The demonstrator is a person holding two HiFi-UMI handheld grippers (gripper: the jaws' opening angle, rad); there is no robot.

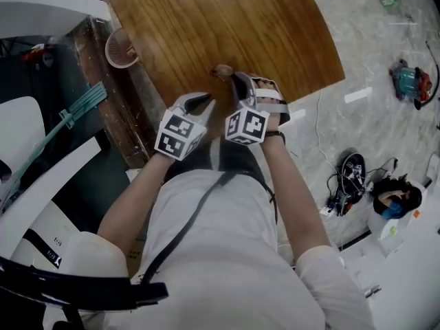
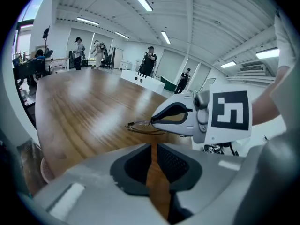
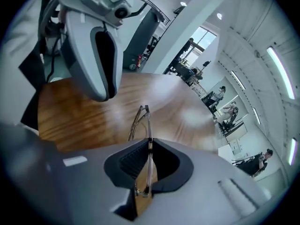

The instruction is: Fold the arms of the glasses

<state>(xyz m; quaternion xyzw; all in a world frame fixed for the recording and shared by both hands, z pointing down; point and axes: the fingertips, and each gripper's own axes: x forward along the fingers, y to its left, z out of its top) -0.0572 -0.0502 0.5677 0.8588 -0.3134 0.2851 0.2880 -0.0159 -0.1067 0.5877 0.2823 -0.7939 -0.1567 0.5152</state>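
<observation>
- My right gripper (image 3: 149, 144) is clamped on the glasses (image 3: 140, 118), with the thin frame pinched edge-on between its dark, ribbed jaws. I judge this grip is meant to steady the pair while an arm gets folded.
- The glasses sit low over the table (image 1: 227, 19), close to its near edge (I can't tell whether they touch the wood).
- My left gripper (image 2: 153, 149) holds nothing. Its jaws are narrowed to a slim gap with only wood showing through. It waits just beside the right one, probably so it can push an arm inward.
- The frame looks like slender, pale wire, light and springy. The table is glossy brown wood with a streaky grain and a curved edge.
</observation>
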